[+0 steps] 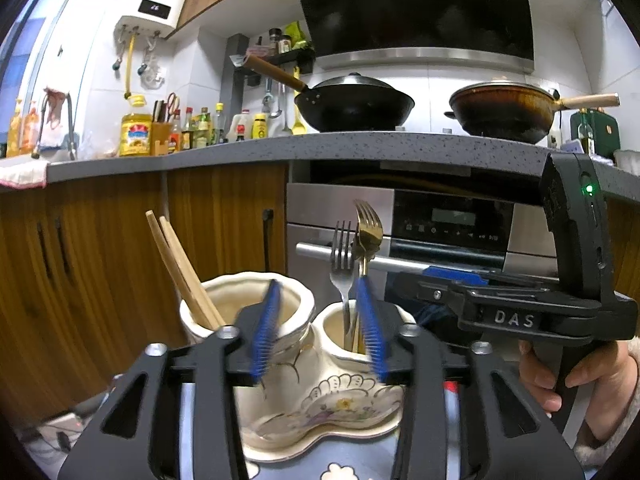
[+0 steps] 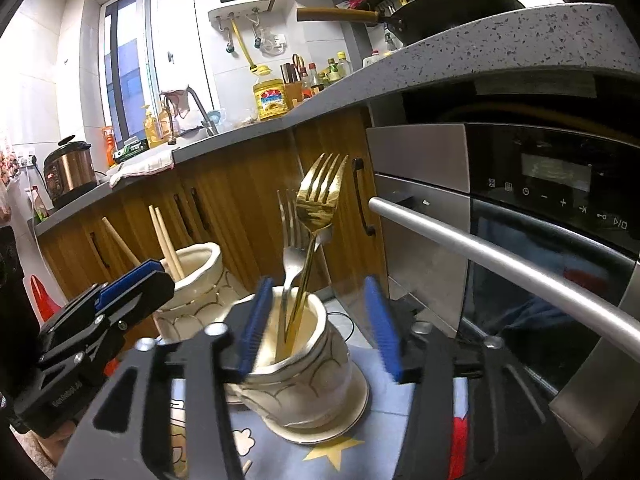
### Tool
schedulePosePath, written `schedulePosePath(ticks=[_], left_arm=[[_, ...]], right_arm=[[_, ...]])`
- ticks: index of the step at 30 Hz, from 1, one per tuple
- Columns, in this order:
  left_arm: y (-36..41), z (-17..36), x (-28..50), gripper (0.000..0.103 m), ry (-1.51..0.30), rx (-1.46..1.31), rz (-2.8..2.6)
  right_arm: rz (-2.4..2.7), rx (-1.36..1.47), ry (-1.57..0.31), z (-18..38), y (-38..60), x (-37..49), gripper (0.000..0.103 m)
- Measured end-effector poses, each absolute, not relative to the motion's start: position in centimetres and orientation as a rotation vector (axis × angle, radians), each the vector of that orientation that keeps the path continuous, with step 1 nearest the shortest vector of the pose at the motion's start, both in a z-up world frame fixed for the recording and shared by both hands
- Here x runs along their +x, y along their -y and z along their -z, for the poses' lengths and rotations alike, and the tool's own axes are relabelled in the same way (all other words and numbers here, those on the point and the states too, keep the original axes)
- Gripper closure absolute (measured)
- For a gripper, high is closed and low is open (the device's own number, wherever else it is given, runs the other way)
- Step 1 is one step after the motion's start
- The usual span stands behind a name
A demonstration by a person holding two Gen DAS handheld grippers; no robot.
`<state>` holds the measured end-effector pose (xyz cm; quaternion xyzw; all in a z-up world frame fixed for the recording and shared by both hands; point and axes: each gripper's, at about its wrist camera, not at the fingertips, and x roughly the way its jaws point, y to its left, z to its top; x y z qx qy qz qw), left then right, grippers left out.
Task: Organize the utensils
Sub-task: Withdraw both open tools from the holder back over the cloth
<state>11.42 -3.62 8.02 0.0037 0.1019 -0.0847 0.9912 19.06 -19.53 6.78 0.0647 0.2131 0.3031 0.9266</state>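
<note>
The sorting looks nearly done: two chopsticks (image 1: 180,272) lean in the left cup (image 1: 244,308), and the gold fork (image 2: 316,216) and silver fork (image 2: 291,248) stand in the right cup (image 2: 304,352). Both the left hand-held gripper (image 1: 318,332) and right hand-held gripper (image 2: 320,320) gape wide, holding nothing. No loose utensils show.

left gripper (image 1: 316,332): jaws apart, nothing between | right gripper (image 2: 320,324): jaws apart, straddling small pot (image 2: 298,364) | gold fork (image 2: 318,216) and silver fork (image 2: 290,240) stick up from its mouth | chopsticks (image 1: 180,268) lean out of big pot (image 1: 248,312) | oven handle (image 2: 500,256) juts close at right.
</note>
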Motion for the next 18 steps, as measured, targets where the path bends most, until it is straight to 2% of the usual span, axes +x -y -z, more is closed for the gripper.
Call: schedulePosePath(ticks=[2,4,6,8,10,12,14,15,18], left_arm=[[3.5,-8.5,10.7,0.05,-0.196,0.012,0.159],[3.2,-8.9,9.7,0.037,-0.195,0.002,0.144],[2.7,-9.2,8.6,0.036,-0.196,-0.011,0.129],[2.1,-9.5,7.6,0.032,-0.203,-0.028,0.112],[1.6,-9.5,6.5,0.025,-0.206,-0.039,0.095],[1.1,-9.4,5.6,0.023,-0.22,-0.041,0.077],[0.7,-9.1,4.9,0.016,-0.251,-0.04,0.054],[0.5,-8.8,4.5,0.012,-0.27,-0.042,0.04],[0.0,-7.7,3.8,0.008,-0.348,-0.046,0.032]], right_arm=[[-0.621,0.125,-0.438,-6.9,19.5,18.5,0.039],[-0.621,0.127,-0.433,-7.1,19.8,18.0,0.032],[-0.621,0.135,-0.43,-7.4,20.2,17.4,0.03],[-0.619,0.143,-0.43,-7.5,20.6,16.9,0.023],[-0.623,0.142,-0.435,-7.4,21.0,16.2,0.019],[-0.62,0.119,-0.447,-7.0,21.1,15.3,0.016],[-0.619,0.093,-0.459,-6.3,21.1,14.5,0.008],[-0.619,0.079,-0.468,-5.9,21.2,13.9,0.007],[-0.617,0.053,-0.513,-4.6,21.1,12.7,0.005]])
